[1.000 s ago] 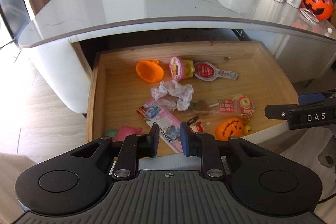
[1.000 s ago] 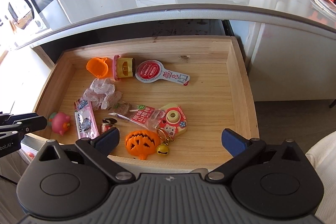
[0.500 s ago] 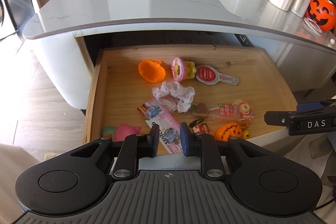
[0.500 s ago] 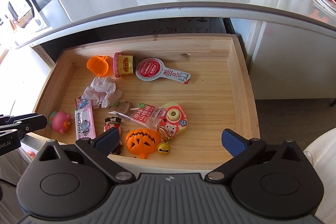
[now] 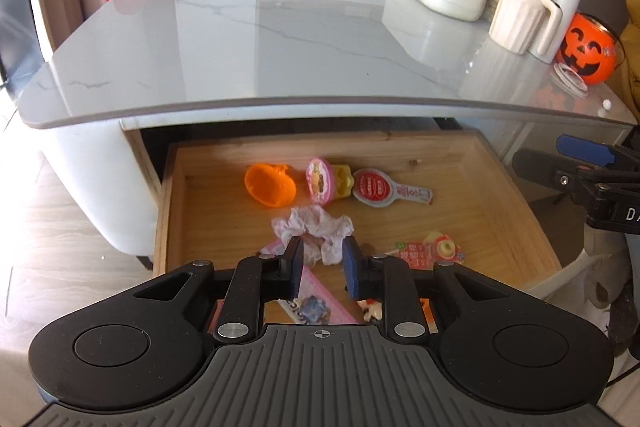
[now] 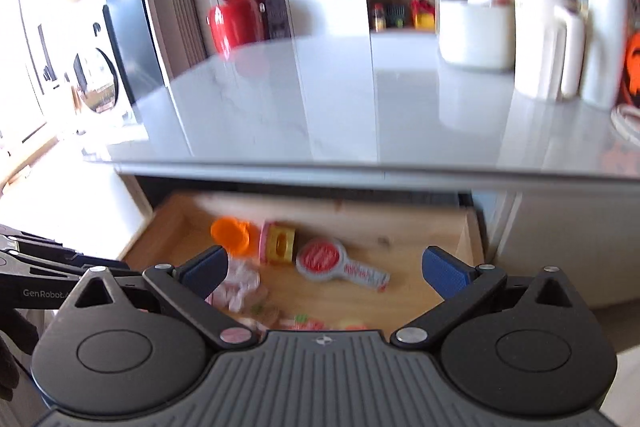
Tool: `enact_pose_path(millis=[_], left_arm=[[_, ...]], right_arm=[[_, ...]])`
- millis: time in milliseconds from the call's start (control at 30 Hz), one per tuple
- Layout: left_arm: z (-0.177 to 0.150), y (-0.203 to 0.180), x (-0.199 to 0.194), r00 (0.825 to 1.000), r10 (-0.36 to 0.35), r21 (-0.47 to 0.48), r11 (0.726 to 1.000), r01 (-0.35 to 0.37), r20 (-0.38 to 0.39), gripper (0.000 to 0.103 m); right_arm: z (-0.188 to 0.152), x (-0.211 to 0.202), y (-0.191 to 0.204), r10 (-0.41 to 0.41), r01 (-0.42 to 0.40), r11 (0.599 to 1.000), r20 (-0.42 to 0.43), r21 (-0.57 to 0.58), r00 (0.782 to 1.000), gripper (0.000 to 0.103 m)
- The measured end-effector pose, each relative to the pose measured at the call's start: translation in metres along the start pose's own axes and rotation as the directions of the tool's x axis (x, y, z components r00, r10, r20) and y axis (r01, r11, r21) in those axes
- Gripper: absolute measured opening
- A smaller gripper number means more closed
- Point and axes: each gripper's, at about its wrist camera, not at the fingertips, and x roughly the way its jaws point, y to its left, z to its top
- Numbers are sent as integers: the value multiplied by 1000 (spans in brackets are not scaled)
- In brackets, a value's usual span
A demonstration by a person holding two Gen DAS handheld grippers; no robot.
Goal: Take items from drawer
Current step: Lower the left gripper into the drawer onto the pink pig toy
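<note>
home kitchen, marble counter [image 5: 280, 39], canisters [image 5: 516, 15]

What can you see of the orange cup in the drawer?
The orange cup looks like glossy moulded plastic with a wavy rim. It lies tipped on its side, mouth facing left and forward, on the wooden drawer floor near the back left. Nothing appears to touch it; a pink-lidded toy lies just to its right.
</note>
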Motion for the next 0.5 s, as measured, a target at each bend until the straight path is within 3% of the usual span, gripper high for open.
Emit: enact_pose_path(millis=[133, 267, 367, 433, 500], left_arm=[[11, 18, 1, 1000, -6, 33, 999, 6, -14, 24], [20, 33, 16, 995, -34, 50, 998, 39, -91, 24], [26, 30, 36, 989, -6, 93, 995, 20, -150, 24], [29, 20, 48, 985, -5, 146, 989, 31, -175, 24], [31, 11, 63, 977, -15, 206, 977, 60, -214, 24]], right_arm=[[23, -2, -2, 38, -35, 998, 44, -55, 998, 103], [39, 3, -7, 16, -10, 993, 49, -119, 999, 103], [46, 6, -10, -24, 36, 985, 68, -167, 997, 103], [46, 11, -10, -49, 59, 975, 48, -212, 998, 103], [44, 16, -9, -26, 23, 967, -7, -255, 1000, 103]])
